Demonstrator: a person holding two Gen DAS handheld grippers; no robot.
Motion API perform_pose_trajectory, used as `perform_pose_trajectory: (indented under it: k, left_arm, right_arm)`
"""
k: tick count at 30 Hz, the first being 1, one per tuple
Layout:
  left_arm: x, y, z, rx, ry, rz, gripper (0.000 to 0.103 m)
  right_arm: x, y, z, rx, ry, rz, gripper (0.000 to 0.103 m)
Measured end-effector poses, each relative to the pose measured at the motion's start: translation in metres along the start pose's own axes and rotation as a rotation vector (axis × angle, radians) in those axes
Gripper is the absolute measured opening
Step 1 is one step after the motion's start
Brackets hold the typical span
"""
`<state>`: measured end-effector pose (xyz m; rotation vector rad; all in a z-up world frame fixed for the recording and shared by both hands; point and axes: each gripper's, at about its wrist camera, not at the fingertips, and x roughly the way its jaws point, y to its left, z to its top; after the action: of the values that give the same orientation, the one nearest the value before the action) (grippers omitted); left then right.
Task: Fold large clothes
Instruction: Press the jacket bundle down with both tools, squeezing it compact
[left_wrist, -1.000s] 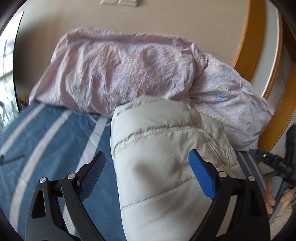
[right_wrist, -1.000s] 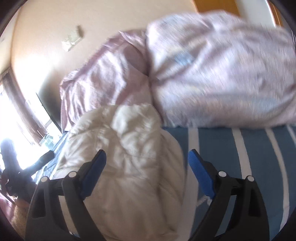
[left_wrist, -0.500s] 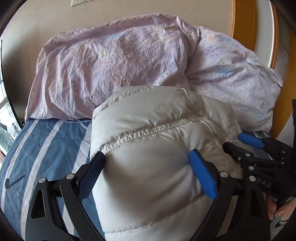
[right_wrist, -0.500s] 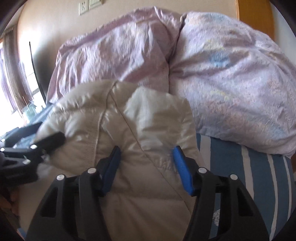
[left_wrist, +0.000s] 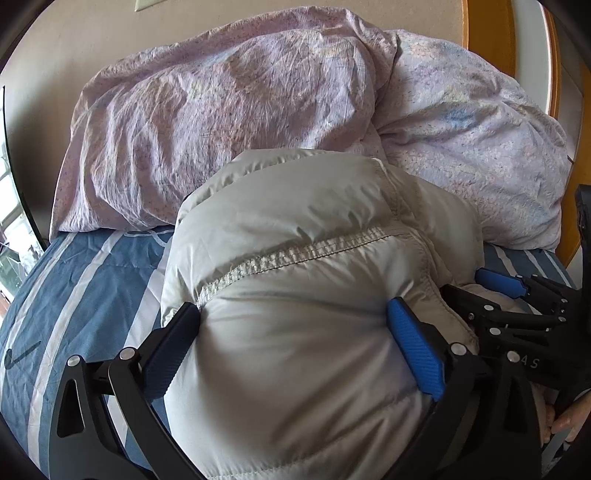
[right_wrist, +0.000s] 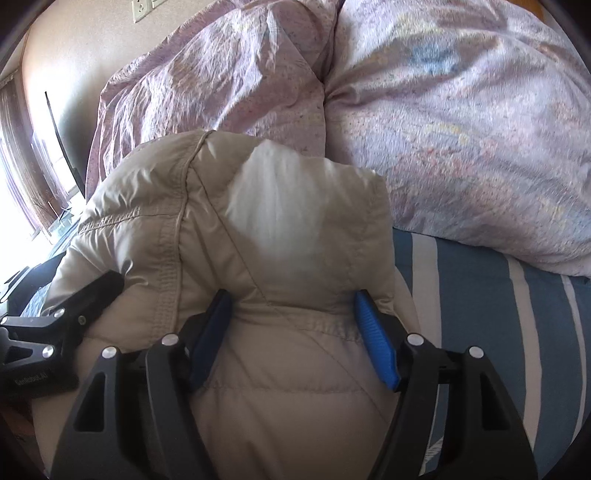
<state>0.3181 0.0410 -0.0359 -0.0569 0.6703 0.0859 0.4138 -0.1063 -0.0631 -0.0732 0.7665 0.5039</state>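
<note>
A puffy jacket (left_wrist: 306, 295) is bundled on the bed (left_wrist: 74, 280). It is pinched by the left hand-held gripper (left_wrist: 295, 339) and right hand-held gripper (right_wrist: 291, 332); folding seems nearly done.

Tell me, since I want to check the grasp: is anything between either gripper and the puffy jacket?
Nothing visible. The left gripper and right gripper each have the beige jacket bulging directly between their fingers, on the striped bedcover.
</note>
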Motion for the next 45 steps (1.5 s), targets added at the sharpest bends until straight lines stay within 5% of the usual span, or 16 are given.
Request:
perform_pose_trajectory:
  k: [15,28,35,41,45]
  left_arm:
    - [0.009,-0.004,-0.003,0.004,-0.013,0.021,0.102]
    - [-0.037,0.007,-0.005,-0.009,-0.013,-0.024,0.102]
    - [-0.075,-0.001,-0.027,0.058,-0.017,-0.043,0.102]
    - [-0.052,-0.006,-0.032,0.069,0.072,-0.069,0.102]
    - [-0.048,-0.013,-0.037,0.108,0.057,-0.028,0.102]
  right_arm:
    - [0.005,-0.005,-0.002,0.017,-0.012,-0.006,0.069]
    - [-0.081,-0.008,-0.034,0.011,-0.043,0.006,0.066]
    - [-0.061,-0.015,-0.045,0.016,0.007,0.009,0.066]
    - [-0.050,-0.017,-0.048,0.013,0.023,0.005,0.068]
    - [-0.044,-0.019,-0.050,0.012,0.021,0.002,0.070]
